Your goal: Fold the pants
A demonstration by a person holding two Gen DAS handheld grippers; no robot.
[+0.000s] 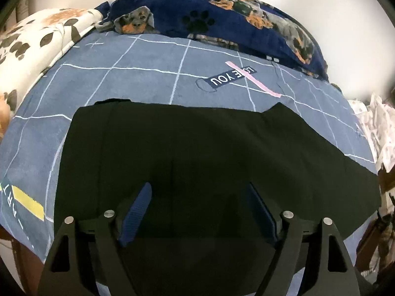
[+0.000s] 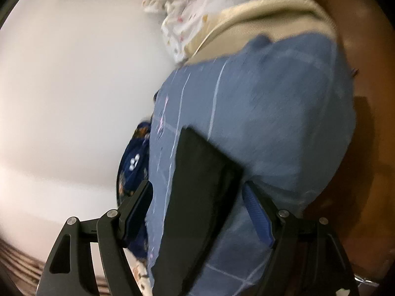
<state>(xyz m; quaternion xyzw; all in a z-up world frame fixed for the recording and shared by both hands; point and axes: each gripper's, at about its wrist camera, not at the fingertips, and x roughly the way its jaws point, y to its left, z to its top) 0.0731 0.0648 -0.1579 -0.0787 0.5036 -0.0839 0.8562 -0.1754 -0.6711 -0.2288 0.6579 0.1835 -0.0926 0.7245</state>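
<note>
Nearest, the left gripper (image 1: pixel 198 212) hangs over the black pants (image 1: pixel 197 153), jaws spread wide, nothing pinched. The pants lie flat across the blue checked bedsheet (image 1: pixel 138 83), seemingly doubled over already. Over on the right wrist view, blurred, the right gripper (image 2: pixel 197 217) is spread wide too and empty, a narrow end of the pants ahead of it. Looks like a pause between folds: next needs both closing on one end. Farther back, a dog-print blanket (image 1: pixel 222 12).
</note>
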